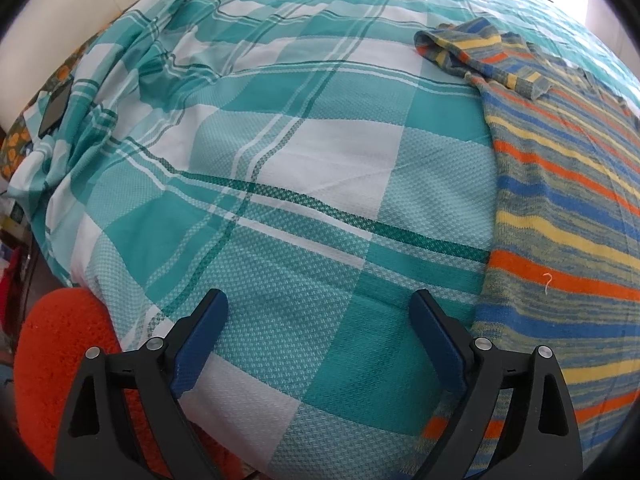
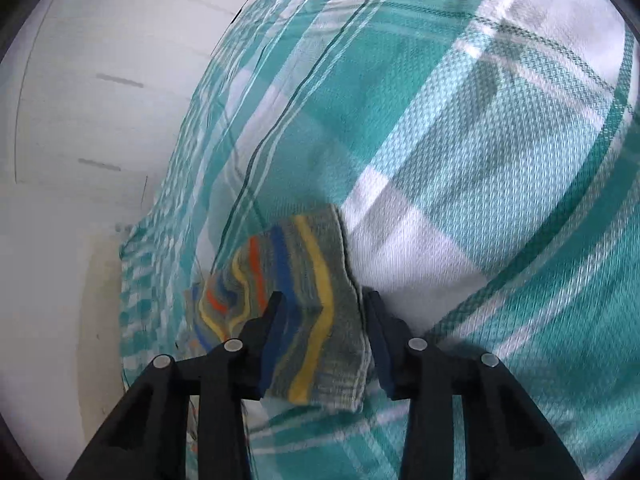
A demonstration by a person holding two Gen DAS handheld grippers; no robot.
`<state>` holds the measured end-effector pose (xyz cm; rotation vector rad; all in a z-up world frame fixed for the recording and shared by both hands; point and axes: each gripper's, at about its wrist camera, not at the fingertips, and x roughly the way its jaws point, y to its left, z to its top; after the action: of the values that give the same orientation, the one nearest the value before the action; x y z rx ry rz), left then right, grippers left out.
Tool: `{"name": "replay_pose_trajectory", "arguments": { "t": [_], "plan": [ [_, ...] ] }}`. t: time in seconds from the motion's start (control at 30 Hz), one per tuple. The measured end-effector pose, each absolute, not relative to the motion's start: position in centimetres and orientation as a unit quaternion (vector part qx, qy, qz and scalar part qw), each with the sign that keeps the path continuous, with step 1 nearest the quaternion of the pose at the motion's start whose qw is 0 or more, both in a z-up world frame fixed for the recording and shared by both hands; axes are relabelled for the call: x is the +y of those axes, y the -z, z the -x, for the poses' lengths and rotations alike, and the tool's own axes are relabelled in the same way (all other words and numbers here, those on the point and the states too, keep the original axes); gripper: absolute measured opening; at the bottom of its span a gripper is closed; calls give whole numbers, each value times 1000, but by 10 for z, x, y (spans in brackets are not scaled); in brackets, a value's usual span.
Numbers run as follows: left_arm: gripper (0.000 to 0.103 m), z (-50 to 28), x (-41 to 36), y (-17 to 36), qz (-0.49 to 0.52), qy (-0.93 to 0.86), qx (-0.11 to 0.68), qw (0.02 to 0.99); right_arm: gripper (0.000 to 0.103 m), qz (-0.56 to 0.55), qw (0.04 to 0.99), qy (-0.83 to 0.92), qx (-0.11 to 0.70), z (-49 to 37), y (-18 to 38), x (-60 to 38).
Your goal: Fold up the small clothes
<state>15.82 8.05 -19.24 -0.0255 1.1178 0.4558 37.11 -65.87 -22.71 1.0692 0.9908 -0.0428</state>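
Observation:
A striped knit sweater (image 1: pixel 560 208) in orange, blue, yellow and grey lies flat on the teal-and-white checked bedspread (image 1: pixel 280 140), at the right in the left wrist view. One sleeve (image 1: pixel 480 48) is folded across its top. My left gripper (image 1: pixel 319 298) hovers open over bare bedspread just left of the sweater's edge, with nothing between its fingers. In the right wrist view, a striped sleeve end (image 2: pixel 304 280) lies on the bedspread (image 2: pixel 480 160) between the parted fingers of my right gripper (image 2: pixel 324 300). The pads stand at its two sides without pinching it.
An orange fuzzy cushion or rug (image 1: pixel 60 352) sits below the bed's near-left corner. A dark flat object (image 1: pixel 56 108) rests at the bed's rumpled left edge beside an orange-patterned fabric (image 1: pixel 16 144). A white panelled surface (image 2: pixel 80 120) stands beyond the bed's edge.

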Motion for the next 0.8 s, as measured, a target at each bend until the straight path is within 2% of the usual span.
{"name": "replay_pose_trajectory", "arguments": {
  "t": [0.03, 0.13, 0.33, 0.53, 0.6, 0.63, 0.67, 0.8],
  "plan": [
    [93, -158, 80, 192, 11, -215, 525, 823, 35, -498, 743, 25, 446, -375, 230, -664],
    [94, -158, 80, 193, 11, -215, 526, 823, 3, -459, 753, 42, 471, -390, 230, -666],
    [94, -160, 81, 194, 13, -214, 526, 823, 2, -348, 814, 123, 449, -374, 182, -682],
    [94, -160, 80, 193, 8, -213, 525, 824, 6, -354, 793, 98, 485, -381, 201, -676],
    [94, -160, 79, 193, 10, -213, 526, 823, 20, -375, 793, 92, 471, -376, 197, -680],
    [94, -160, 79, 193, 12, -213, 526, 823, 33, -387, 793, 95, 461, -370, 194, -683],
    [94, -161, 79, 193, 12, -213, 526, 823, 37, -398, 790, 101, 456, -363, 191, -687],
    [95, -163, 77, 194, 8, -215, 524, 824, 37, -483, 742, 99, 455, -325, 197, -699]
  ]
}}
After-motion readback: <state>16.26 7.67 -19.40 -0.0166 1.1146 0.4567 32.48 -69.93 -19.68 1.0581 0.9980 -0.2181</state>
